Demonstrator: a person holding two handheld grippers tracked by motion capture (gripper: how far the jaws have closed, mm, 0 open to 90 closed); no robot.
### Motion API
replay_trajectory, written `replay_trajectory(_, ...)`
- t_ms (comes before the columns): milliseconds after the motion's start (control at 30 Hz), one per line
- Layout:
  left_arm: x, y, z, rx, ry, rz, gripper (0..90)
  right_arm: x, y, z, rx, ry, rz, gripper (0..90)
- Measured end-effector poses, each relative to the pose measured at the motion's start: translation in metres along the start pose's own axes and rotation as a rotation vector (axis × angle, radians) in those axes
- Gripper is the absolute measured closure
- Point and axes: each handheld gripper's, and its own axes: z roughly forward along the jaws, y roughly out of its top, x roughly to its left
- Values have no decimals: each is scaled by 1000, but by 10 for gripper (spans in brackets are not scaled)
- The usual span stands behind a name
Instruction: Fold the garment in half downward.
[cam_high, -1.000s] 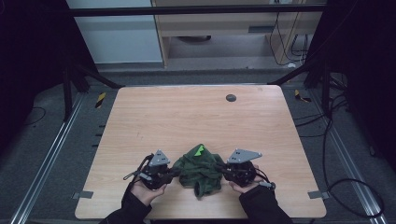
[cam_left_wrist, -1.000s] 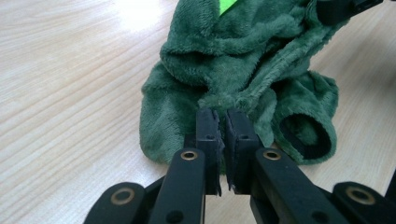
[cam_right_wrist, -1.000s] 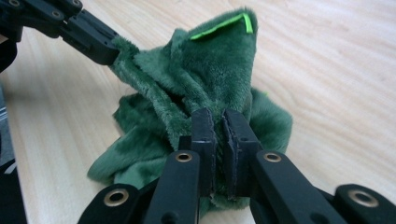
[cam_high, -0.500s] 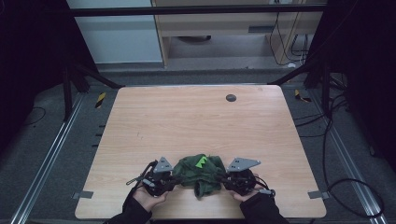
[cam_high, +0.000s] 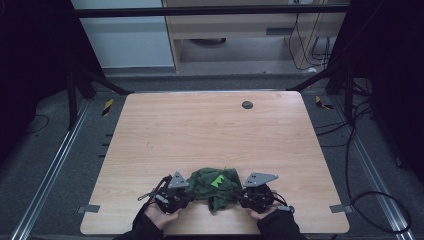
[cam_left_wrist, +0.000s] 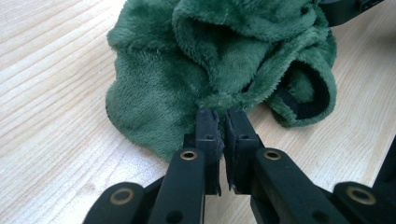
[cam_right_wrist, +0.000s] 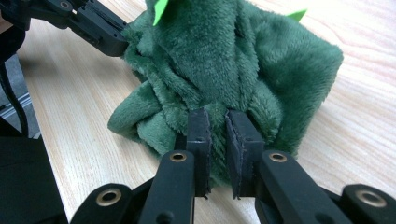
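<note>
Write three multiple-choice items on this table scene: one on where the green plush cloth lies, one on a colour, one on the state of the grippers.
1. Where on the table does the green plush cloth lie?
A. near edge, between the grippers
B. far edge, by the dark round spot
C. left corner

2. What colour are the small patches on the cloth?
A. red
B. bright green
C. white

3. How do the left gripper and right gripper stand?
A. both wide open
B. one open, one shut
C. both shut on the cloth

Answers: 1 A, the high view shows it between both hands; 2 B, bright green shows on top; 3 C, each gripper view shows plush pinched between the jaws.
</note>
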Motion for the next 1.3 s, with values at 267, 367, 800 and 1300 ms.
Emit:
replay_trajectory(267,0,0,2,-4,2,-4,839,0,0,3,16,-7,3,797)
replay_trajectory(367,1,0,-1,-24,2,-12,812,0,1,1,4,-9,11,788)
replay_trajectory(800,16,-4,-33,-105,68,-68,688,-3,9,-17,-51,-22,45,713)
replay_trajectory(1300,52,22,-27,-148,96,-122,894,-33,39,-13,-138,-96,97,900)
